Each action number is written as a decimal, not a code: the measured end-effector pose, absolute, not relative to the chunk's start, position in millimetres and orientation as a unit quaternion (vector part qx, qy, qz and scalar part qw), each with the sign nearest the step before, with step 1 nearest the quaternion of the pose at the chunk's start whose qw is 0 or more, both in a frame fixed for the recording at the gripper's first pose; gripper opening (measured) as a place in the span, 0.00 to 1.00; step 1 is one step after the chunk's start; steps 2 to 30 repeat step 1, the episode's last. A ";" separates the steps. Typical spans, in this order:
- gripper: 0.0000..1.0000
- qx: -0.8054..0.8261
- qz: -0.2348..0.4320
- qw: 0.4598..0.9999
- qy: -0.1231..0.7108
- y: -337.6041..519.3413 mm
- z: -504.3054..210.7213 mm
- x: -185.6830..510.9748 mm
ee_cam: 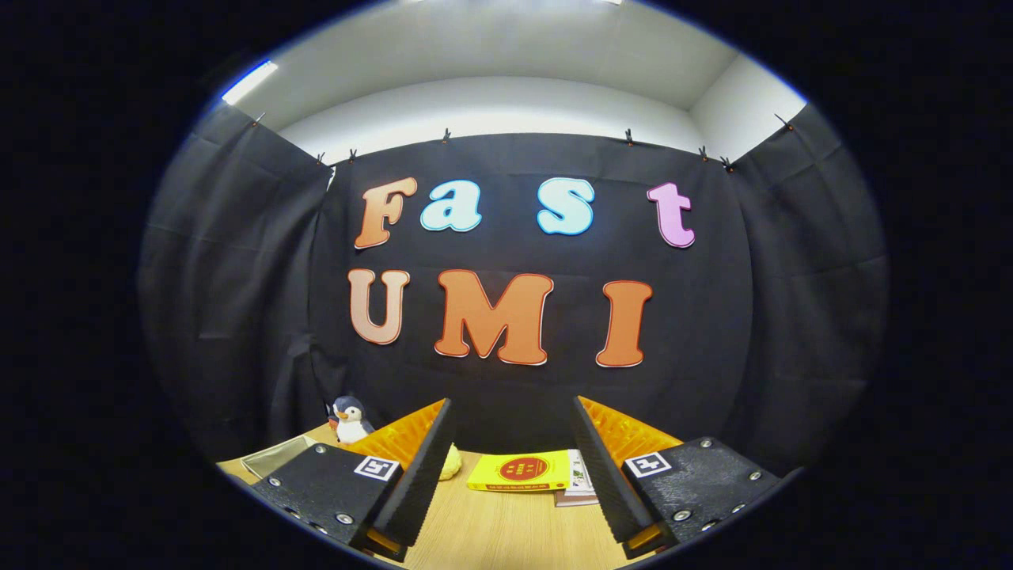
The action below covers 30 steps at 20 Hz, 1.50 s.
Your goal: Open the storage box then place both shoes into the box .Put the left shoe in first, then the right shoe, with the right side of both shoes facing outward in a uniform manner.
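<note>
Nearest of all, the tongs [513, 443] stand spread wide over the wooden tabletop [506, 530], with nothing held between their fingers [419, 475] and only bare wood in the gap close up.

Beyond the left finger, a shallow tray [277, 455] lies on the tabletop; the finger's body hides most of it, so its contents cannot be made out. Just past it a small plush penguin [348, 419] stands upright near the black cloth wall [237, 317], its lower part cut off by the finger. Tight against the inner side of the left finger a pale yellow soft lump [451, 463] peeks out; more than half of it is covered, and what it is cannot be told.

Ahead of the tongs, between the two fingers, a yellow book [518, 473] lies flat near the foot of the wall. Its right end rests over a lighter booklet or paper [580, 483], which is partly tucked behind the right finger, so their full outlines are hidden.

Neither the storage box nor the shoes can be located among what lies ahead of the fingers. Beyond the right finger, the cloth wall hangs in folds down to the tabletop's edge.
</note>
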State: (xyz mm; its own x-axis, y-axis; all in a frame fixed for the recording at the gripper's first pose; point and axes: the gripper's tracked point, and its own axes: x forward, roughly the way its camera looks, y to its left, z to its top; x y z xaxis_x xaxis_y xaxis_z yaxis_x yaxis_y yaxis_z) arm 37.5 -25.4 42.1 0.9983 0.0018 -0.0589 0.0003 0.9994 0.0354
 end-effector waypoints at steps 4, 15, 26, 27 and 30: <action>0.88 0.019 -0.002 0.999 0.032 -28.9 39.8 38.0; 0.88 0.019 -0.002 0.999 0.032 -28.9 39.8 38.0; 0.88 0.019 -0.002 0.999 0.032 -28.9 39.8 38.0; 0.88 0.019 -0.002 0.999 0.032 -28.9 39.8 38.0; 0.88 0.019 -0.002 0.999 0.032 -28.9 39.8 38.0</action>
